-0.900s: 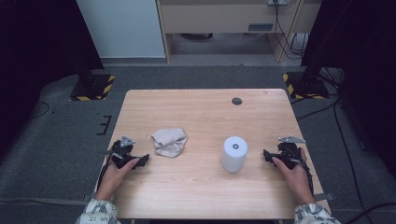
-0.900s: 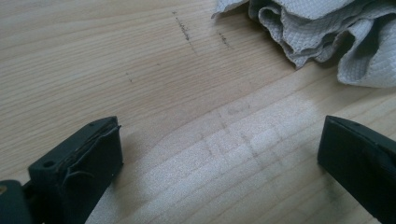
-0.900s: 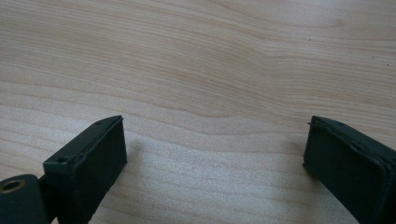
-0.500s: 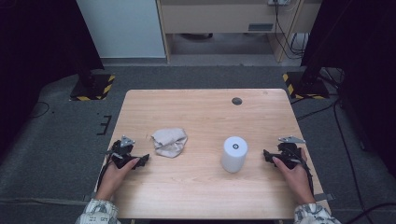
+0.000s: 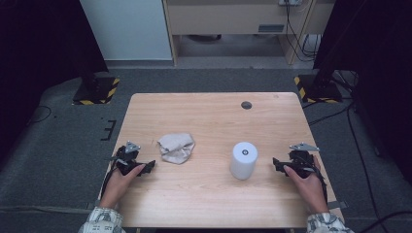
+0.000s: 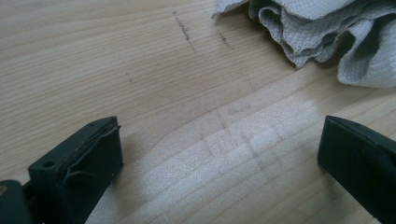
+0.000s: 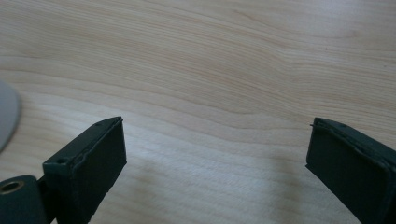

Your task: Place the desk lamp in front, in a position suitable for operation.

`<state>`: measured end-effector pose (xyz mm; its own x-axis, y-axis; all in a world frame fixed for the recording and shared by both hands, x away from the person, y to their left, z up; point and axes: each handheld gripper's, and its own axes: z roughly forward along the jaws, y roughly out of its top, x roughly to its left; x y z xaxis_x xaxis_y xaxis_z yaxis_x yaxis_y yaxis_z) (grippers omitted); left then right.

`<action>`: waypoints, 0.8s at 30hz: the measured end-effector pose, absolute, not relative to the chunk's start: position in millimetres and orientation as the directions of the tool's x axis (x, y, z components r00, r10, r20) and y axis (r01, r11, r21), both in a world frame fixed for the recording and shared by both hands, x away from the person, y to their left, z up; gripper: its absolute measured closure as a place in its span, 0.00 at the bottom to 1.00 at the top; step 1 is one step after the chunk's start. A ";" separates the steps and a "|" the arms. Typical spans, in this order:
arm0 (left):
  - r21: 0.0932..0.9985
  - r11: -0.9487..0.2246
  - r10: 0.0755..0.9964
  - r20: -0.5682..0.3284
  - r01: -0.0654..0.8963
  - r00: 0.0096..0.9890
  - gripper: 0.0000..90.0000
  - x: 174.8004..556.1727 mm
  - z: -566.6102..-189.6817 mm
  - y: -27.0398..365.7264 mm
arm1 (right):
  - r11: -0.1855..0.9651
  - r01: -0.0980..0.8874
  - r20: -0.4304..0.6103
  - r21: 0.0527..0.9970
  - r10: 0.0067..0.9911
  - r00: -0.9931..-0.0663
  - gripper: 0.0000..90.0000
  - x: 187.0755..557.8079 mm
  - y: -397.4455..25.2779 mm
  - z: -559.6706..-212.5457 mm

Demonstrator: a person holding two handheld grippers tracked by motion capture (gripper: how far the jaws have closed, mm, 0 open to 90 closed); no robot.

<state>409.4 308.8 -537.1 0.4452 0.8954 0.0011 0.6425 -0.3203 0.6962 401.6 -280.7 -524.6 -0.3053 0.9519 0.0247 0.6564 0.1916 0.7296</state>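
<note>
A crumpled beige cloth (image 5: 176, 147) lies on the wooden table (image 5: 214, 116), left of centre. A white paper roll (image 5: 243, 160) stands upright right of centre. My left gripper (image 5: 148, 166) rests on the table near its left edge, open, with bare wood between its jaws; the cloth (image 6: 327, 37) lies just beyond them in the left gripper view (image 6: 219, 154). My right gripper (image 5: 276, 164) rests near the table's right edge, open and holding nothing, its tips pointing toward the roll. In the right gripper view (image 7: 217, 149) the roll's blurred edge (image 7: 7, 116) shows at far left.
A small dark round disc (image 5: 246, 105) sits in the tabletop near the far edge. Beyond the table are a white panel (image 5: 126, 29), a low cabinet (image 5: 233, 19) and stand bases with yellow-black stripes (image 5: 94, 92) (image 5: 318, 90) on the grey floor.
</note>
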 end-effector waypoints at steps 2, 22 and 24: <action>0.696 -0.320 0.896 0.001 0.643 0.445 0.00 409.3 -537.1 308.8 | 0.201 0.640 0.027 0.742 0.944 -0.328 0.06 395.8 -277.7 -519.4; 0.696 -0.319 0.896 0.001 0.643 0.444 0.00 409.2 -537.1 308.7 | 0.370 0.510 0.051 0.776 0.770 -0.636 0.06 356.5 -222.8 -485.9; 0.696 -0.319 0.896 0.001 0.643 0.444 0.00 409.2 -537.1 308.7 | 0.374 0.491 0.055 0.787 0.750 -0.659 0.05 354.9 -218.2 -483.2</action>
<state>409.2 308.7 -537.1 0.4437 0.8962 0.0013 0.6432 -0.3194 0.6959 354.9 -218.2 -483.2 -0.6590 0.7501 0.0549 0.4913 0.3741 0.7866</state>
